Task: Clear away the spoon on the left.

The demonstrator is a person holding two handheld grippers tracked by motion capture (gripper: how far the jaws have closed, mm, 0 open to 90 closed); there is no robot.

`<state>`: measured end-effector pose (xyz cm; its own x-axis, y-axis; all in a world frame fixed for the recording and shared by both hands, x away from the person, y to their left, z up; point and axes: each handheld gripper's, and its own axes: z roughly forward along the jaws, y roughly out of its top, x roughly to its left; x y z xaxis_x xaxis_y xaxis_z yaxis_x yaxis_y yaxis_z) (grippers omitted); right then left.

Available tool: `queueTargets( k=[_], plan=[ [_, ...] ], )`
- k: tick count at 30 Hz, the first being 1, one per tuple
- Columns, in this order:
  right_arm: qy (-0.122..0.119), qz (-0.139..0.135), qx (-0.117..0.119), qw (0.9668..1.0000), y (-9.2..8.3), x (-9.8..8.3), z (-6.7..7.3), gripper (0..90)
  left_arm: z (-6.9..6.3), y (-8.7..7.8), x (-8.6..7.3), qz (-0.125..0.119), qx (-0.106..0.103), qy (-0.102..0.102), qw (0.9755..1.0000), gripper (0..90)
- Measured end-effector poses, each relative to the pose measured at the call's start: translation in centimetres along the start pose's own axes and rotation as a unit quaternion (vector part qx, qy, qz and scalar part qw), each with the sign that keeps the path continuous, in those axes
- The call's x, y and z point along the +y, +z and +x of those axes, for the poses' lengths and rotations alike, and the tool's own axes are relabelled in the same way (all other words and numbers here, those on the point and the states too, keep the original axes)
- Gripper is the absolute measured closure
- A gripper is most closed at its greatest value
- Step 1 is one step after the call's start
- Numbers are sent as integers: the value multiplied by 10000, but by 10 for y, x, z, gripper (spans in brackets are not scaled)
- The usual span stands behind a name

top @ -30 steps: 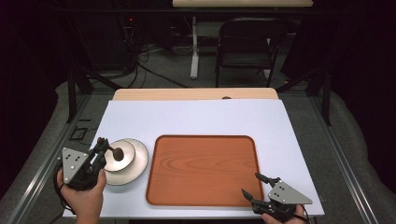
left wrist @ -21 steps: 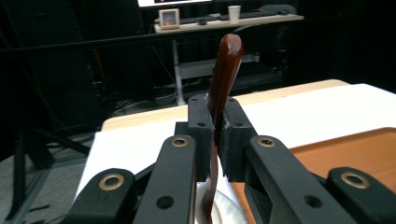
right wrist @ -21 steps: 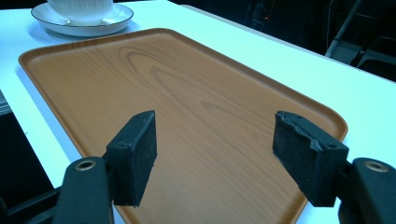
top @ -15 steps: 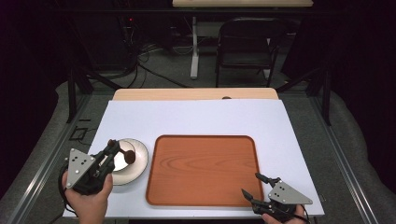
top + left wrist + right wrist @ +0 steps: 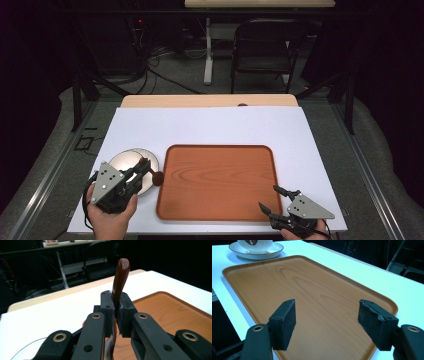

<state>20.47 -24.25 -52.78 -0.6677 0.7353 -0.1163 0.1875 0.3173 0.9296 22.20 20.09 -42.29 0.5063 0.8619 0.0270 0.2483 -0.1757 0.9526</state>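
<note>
The wooden spoon point(image 5: 120, 282) is standing between the pads of the left gripper point(image 5: 115, 312), whose jaws are pressed together on its handle. In the left gripper view the handle is rising up past the pads, with its rounded end pointing away from the camera. In the high view the spoon point(image 5: 156, 176) is hanging in the air just at the left edge of the brown tray point(image 5: 220, 210), beside the white plate point(image 5: 125, 159). The bowl end is sticking out beyond the jaws, toward the tray.

To do this step well, I think the person is needing to keep the grip firm, because the handle is thin and smooth and it may turn between the pads. The spoon should be going over the raised rim of the tray and then down low before the jaws are letting go, so that it is not bouncing or sliding on the wood surface.

The right gripper point(image 5: 327, 317) is waiting over the near right corner of the tray point(image 5: 312, 290), with its jaws wide apart and holding nothing. In the right gripper view a white cup point(image 5: 255, 245) is standing on the plate point(image 5: 272, 251) beyond the far end of the tray.

No brand, label or writing can be read on any of these things.
</note>
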Motion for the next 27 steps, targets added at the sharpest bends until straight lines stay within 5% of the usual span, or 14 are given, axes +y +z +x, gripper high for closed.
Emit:
queueTargets(
  k=[8,17,27],
  plan=[
    [1,7,-1,10000,1,0,0,303,-13,10,0,331,-321,78,9989,846],
    [13,-8,6,10000,1,0,-1,303,-15,18,2,633,-641,-110,9959,846],
    [16,-7,5,10000,0,0,-1,303,-20,31,11,1186,-725,146,9902,846]
  ],
)
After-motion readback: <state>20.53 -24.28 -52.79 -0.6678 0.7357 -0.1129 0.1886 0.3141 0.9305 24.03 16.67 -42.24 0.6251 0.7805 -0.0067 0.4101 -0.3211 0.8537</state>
